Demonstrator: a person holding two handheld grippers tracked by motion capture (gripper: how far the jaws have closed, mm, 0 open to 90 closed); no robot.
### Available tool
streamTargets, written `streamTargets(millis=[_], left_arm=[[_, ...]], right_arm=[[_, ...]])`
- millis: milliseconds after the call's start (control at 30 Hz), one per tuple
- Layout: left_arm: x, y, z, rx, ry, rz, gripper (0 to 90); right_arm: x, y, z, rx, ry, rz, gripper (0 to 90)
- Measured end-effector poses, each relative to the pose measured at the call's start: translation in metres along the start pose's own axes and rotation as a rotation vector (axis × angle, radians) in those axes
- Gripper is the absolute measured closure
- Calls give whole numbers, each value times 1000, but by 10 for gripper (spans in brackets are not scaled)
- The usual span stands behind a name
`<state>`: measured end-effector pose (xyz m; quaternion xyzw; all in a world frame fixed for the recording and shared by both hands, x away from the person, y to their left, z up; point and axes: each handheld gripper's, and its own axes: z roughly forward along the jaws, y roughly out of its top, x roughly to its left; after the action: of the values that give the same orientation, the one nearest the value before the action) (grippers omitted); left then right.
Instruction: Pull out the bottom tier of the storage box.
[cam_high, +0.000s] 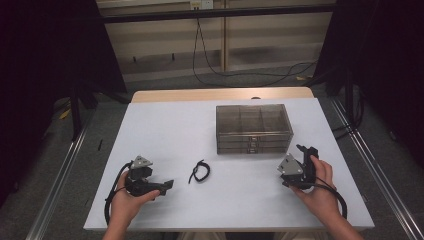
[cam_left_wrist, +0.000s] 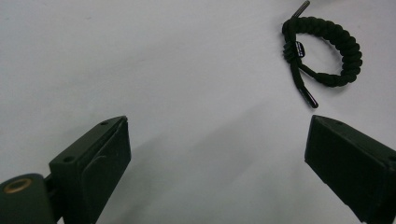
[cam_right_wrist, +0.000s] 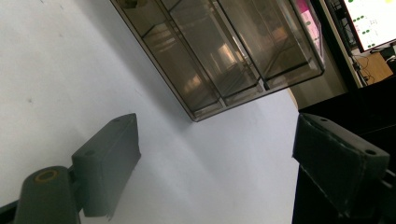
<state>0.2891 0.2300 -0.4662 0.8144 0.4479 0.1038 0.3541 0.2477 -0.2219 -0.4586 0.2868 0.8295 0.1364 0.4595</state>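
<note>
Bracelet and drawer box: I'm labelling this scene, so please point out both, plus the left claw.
bracelet (cam_left_wrist: 343, 44), left gripper view, on its braided band.
drawer box (cam_high: 254, 121), high view, on its clear top.
left claw (cam_high: 168, 185), high view, between its fingertips.

Black claws (cam_high: 165, 186), apparently grey-plated
</note>
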Motion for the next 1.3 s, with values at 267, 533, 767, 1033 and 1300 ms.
streamTargets(millis=[267,533,767,1033,1300], left_arm=[[1,0,-1,-2,0,1,70],[1,0,0,-3,2,2,70],[1,0,-1,-5,4,1,70],[1,0,-1,-3,4,1,70],[2,0,-1,-4,1,0,70]], right_arm=[[3,6,1,-4,-12,-43,157],[6,11,4,-14,-19,-75,160],[8,16,6,-34,-14,-119,167],[13,21,9,-40,-24,-131,180],[16,26,13,-43,-24,-148,192]])
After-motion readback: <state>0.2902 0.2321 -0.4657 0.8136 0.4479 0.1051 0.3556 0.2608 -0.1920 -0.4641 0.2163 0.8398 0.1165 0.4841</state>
